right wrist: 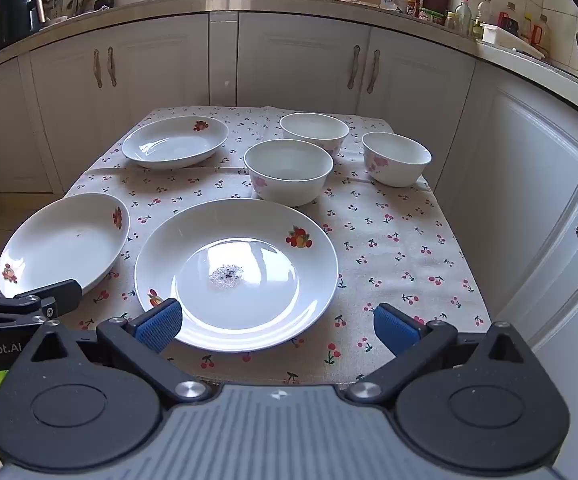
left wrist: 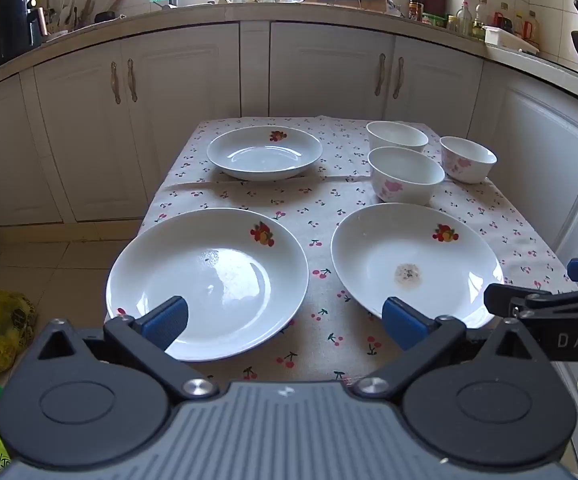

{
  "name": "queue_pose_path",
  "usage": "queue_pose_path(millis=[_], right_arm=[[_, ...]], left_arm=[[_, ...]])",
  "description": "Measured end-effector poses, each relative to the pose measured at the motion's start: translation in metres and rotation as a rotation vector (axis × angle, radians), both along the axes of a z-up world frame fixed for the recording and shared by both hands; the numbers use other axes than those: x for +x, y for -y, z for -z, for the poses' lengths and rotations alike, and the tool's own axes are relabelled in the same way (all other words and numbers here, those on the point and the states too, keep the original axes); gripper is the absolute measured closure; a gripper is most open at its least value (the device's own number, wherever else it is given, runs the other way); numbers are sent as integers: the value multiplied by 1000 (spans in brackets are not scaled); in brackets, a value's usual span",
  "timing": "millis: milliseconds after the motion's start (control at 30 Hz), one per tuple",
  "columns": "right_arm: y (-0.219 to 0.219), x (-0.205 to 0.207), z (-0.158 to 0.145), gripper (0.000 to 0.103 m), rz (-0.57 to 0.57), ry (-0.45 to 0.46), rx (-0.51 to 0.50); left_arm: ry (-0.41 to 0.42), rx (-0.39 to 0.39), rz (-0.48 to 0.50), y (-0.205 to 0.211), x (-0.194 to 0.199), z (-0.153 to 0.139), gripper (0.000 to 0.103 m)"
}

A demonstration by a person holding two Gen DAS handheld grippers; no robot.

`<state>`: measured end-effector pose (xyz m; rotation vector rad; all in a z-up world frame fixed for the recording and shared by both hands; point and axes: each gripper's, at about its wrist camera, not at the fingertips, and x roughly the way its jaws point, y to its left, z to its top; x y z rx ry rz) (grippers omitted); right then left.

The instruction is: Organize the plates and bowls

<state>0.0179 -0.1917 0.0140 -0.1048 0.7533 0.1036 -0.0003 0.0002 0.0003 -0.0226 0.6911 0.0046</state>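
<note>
Over the near edge of the surface (right wrist: 409, 240) both tongs hang released, nothing gripped: left tongs (left wrist: 285, 320) above the near-left plate (left wrist: 209, 280), right tongs (right wrist: 277, 324) above the near-right plate (right wrist: 237, 268). Far left: third plate (right wrist: 175, 142). Far right: three bowls (right wrist: 289, 170), clustered.

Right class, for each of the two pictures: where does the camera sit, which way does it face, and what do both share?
Left wrist: sits on the left tool, faces forward over the cherry-print tablecloth toward white cabinets; own blue-padded fingers show, plus the right tool at the right edge.
Right wrist: sits on the right tool, faces the same way from further right; the left tool shows at left.
Shared: the white speckled plate, three bowls, counter.
</note>
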Motion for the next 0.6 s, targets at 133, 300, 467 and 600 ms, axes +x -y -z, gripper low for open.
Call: queue_pose_path(millis=[133, 300, 467, 600], right_arm=[[0, 0, 0, 0, -1, 0, 3], [-1, 0, 2, 0, -1, 7, 2], [1, -2, 0, 0, -1, 13, 4], [1, -3, 1, 0, 1, 14, 4]], left_arm=[[-4, 4, 0, 0, 0, 0, 1], [-2, 2, -1, 0, 0, 0, 1], [-1, -2, -1, 4, -1, -5, 1], [1, -6, -1, 3, -2, -6, 1]])
